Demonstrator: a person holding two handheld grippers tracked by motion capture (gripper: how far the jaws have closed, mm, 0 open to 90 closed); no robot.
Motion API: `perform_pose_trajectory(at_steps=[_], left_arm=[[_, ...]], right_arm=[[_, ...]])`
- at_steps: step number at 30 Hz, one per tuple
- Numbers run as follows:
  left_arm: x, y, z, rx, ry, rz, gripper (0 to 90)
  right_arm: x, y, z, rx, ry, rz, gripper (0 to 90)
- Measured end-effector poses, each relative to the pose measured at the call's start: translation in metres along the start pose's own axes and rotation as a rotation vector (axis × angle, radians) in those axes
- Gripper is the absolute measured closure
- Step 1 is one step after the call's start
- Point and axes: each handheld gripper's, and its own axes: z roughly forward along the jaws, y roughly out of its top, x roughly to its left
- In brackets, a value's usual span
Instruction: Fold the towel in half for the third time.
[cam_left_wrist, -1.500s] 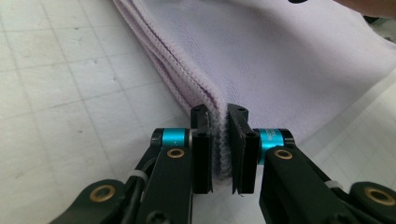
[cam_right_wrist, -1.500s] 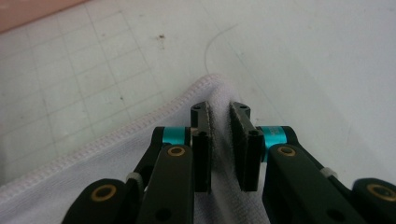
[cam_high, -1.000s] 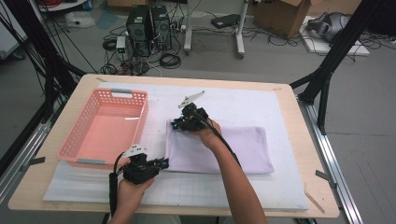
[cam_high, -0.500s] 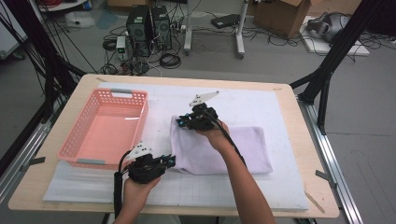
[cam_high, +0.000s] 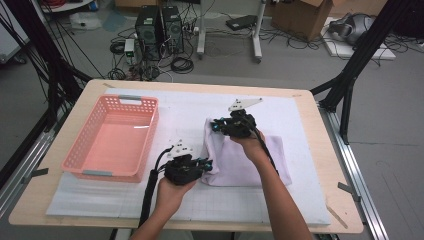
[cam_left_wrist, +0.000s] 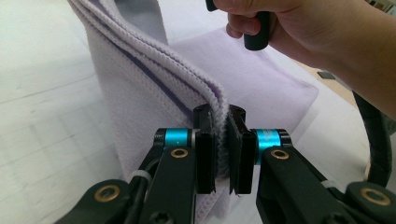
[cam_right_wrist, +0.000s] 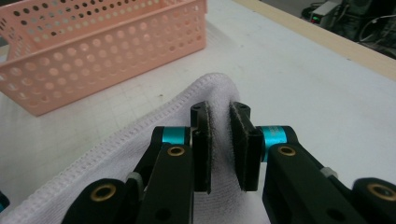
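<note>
Underneath, white gridded mat (cam_high: 300, 200) on wooden table (cam_high: 50, 200)

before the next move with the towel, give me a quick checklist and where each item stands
1. Left gripper clamped on the towel edge: ok, the folded hem sits between its pads.
2. Right gripper clamped on the towel: ok, cloth bunched between the pads.
3. Both held corners lifted off the white mat: ok in the high view.
4. Rest of towel lying flat: ok, the right part rests on the mat.
5. Pink basket clear of the towel: ok, it stands apart at the left.
6. All layers caught in each grip: cannot tell.
</note>
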Motion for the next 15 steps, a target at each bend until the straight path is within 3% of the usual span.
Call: perform_pose_trajectory(at_steps=[10, 15], left_arm=[[-0.022, 0.014, 0.035, 0.033, -0.010, 0.052, 82.2], [-0.031, 0.016, 0.051, 0.051, -0.011, 0.057, 80.9]], right_arm=[[-0.017, -0.018, -0.031, -0.030, -0.068, 0.040, 79.1], [-0.023, -0.027, -0.049, -0.037, -0.108, 0.050, 79.3]])
